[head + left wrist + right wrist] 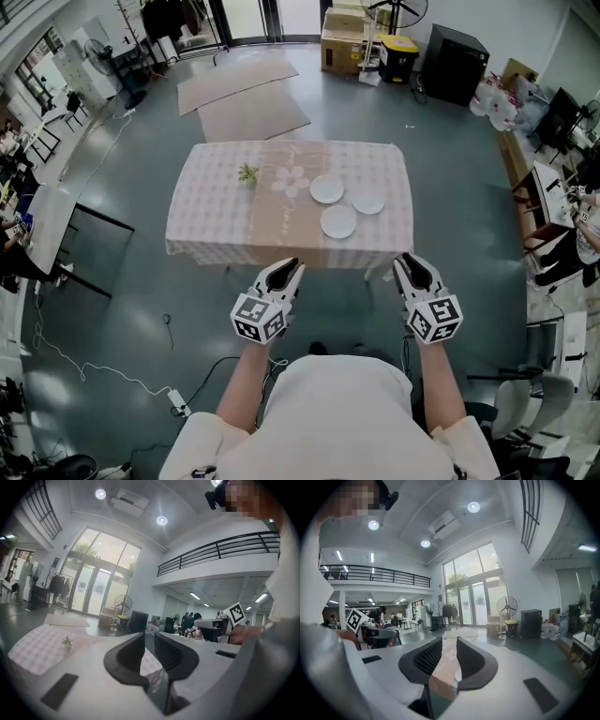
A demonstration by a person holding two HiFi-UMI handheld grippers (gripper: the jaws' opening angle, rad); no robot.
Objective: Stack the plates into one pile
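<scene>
three plates (338, 222), one table (216, 202), left tongs (290, 266), right tongs (405, 263), both open

I'm looking at a big hall with a glossy grey-green floor (131, 291). Table (211, 202) mid-room under a pink checked cloth. Beyond it, two cardboard sheets (246, 94) lie flat on the floor. Past those: boxes (343, 39), yellow-lidded bin (398, 54), black cabinet (454, 62). Tall glass doors (98, 581) bring in daylight, with a fan (507, 607) and clothes rack (57, 584) near them. Mezzanine with a dark railing (220, 549) on one side. Round ceiling lights (161, 521) on, AC unit (132, 499) overhead. Desks (45, 220) left, chairs (514, 405) right. White cable (89, 367) runs to a power strip (176, 401).
</scene>
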